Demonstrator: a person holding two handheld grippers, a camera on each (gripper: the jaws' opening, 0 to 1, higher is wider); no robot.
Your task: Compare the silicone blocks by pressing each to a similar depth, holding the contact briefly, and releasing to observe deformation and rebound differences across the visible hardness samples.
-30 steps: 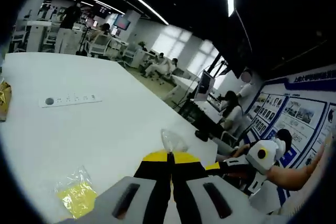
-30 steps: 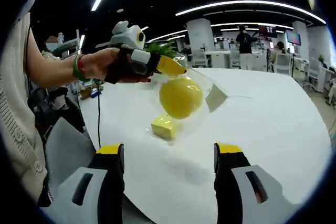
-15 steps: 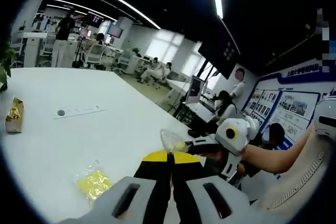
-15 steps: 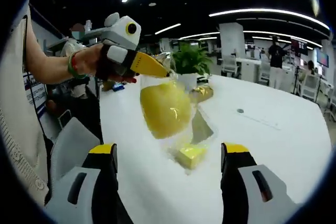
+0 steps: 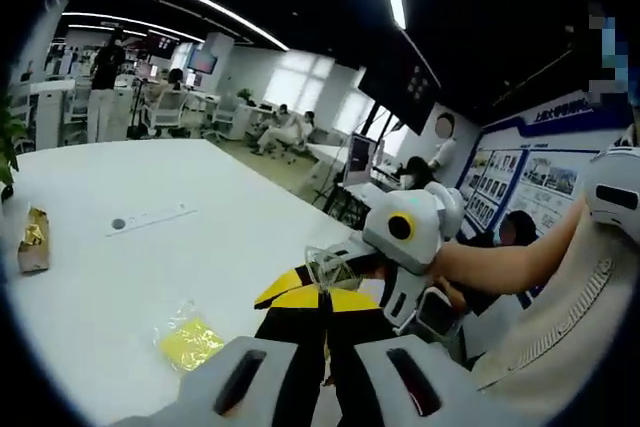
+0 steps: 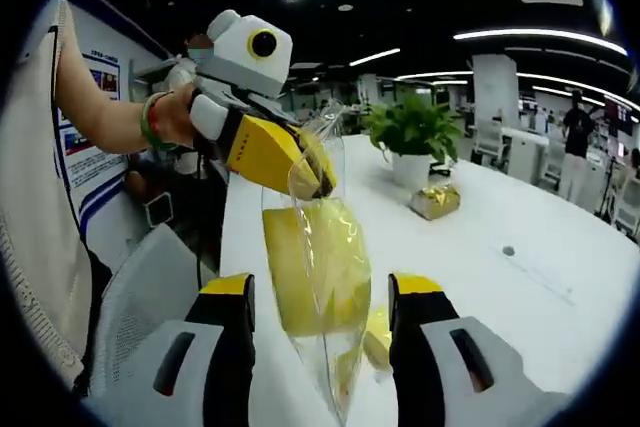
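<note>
My left gripper [image 5: 323, 292] is shut on the top edge of a clear plastic bag [image 5: 322, 269]. In the right gripper view the left gripper [image 6: 320, 183] holds that bag [image 6: 330, 347] hanging in the air, with a yellow silicone block [image 6: 312, 269] inside it. My right gripper [image 6: 322, 295] is open, one jaw on each side of the hanging block and close to it. A second yellow block [image 6: 377, 339] lies on the white table [image 6: 480, 277] behind the bag. The left gripper view shows it too, a bagged yellow block [image 5: 190, 339] on the table.
A potted plant [image 6: 415, 135] and a gold package [image 6: 435, 201] stand further along the table. A flat power strip [image 5: 150, 217] is set into the tabletop. A person's arm [image 6: 100, 117] holds the left gripper. Office chairs and people are in the background.
The right gripper has come closer to the hanging bag and its jaws have narrowed around the block. The bag now hangs straighter between them. The left gripper still holds the bag's top.
</note>
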